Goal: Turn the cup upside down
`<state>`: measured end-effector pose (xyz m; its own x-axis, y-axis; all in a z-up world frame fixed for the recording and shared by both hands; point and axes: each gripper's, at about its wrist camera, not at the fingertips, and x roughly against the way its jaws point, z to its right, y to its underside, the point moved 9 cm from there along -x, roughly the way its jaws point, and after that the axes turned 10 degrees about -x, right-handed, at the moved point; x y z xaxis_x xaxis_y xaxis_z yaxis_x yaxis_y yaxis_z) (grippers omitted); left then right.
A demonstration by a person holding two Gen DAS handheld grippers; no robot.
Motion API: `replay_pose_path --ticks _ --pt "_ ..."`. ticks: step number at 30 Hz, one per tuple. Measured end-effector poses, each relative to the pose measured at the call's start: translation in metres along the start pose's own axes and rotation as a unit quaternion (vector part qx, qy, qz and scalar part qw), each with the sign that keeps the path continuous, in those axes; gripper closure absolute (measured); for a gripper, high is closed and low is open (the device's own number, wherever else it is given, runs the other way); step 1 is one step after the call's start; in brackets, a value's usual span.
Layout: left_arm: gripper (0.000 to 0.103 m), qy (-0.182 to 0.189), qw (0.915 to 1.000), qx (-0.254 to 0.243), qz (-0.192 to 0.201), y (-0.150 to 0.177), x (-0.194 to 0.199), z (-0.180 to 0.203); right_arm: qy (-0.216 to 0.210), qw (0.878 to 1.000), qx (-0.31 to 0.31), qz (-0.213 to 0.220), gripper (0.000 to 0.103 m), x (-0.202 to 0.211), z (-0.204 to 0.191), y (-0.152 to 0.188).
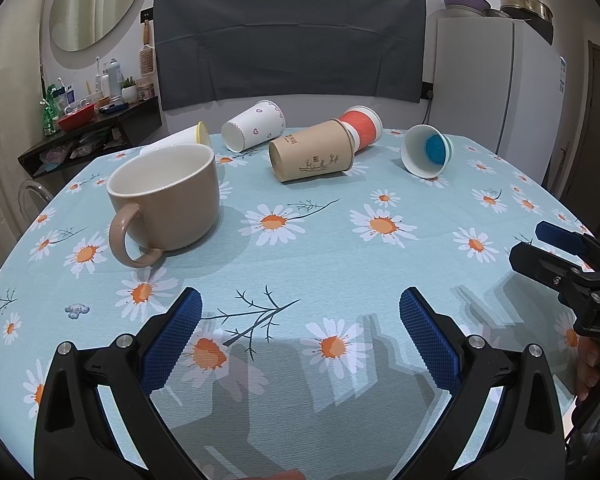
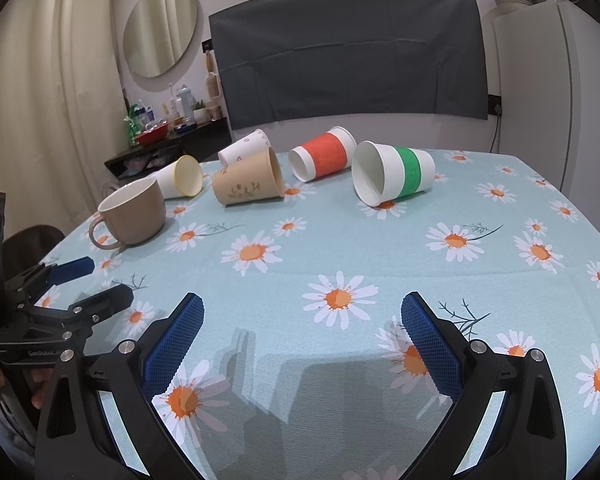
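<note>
A tan ceramic mug [image 1: 168, 204] stands upright on the daisy tablecloth, handle toward me; it also shows at the left in the right wrist view [image 2: 134, 212]. Several paper cups lie on their sides behind it: a brown one [image 1: 312, 156] [image 2: 248, 182], a red-banded one [image 1: 362, 126] [image 2: 324, 154], a green-banded one [image 1: 426, 152] [image 2: 392, 174], a heart-print one [image 1: 254, 125] and a yellow-rimmed one [image 2: 180, 178]. My left gripper [image 1: 300, 312] is open and empty over the near table, right of the mug. My right gripper [image 2: 302, 316] is open and empty.
The round table [image 1: 340, 248] has a light blue daisy cloth. A dark shelf with bottles and a red bowl [image 1: 80, 118] stands at the back left, a white fridge [image 1: 512, 92] at the back right. The other gripper shows at each view's side [image 1: 572, 264] [image 2: 56, 308].
</note>
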<state>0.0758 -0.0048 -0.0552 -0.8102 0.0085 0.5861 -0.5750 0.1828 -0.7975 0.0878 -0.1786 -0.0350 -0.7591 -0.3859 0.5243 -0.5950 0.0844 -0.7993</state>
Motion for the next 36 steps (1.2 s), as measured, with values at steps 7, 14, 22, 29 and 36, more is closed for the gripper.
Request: replay_pose_path --ticks 7,14,22,29,36 --pt "0.006 0.000 1.0000 0.000 0.000 -0.001 -0.003 0.002 0.000 1.000 0.000 -0.001 0.008 0.000 0.000 0.000" --pt "0.006 0.005 1.0000 -0.001 0.004 -0.003 0.001 0.004 -0.008 1.000 -0.004 -0.006 0.008 -0.001 0.000 0.001" --pt "0.006 0.007 0.9999 0.000 0.011 -0.003 0.007 0.002 -0.014 1.000 -0.001 -0.014 0.008 -0.002 -0.002 0.001" --pt "0.006 0.008 0.9999 0.000 0.012 -0.004 0.007 0.002 -0.015 1.000 -0.002 -0.021 0.008 -0.004 -0.002 0.002" --pt "0.006 0.007 0.9999 0.004 0.009 -0.004 0.007 0.000 -0.013 1.000 -0.002 -0.025 0.008 -0.006 -0.002 0.003"
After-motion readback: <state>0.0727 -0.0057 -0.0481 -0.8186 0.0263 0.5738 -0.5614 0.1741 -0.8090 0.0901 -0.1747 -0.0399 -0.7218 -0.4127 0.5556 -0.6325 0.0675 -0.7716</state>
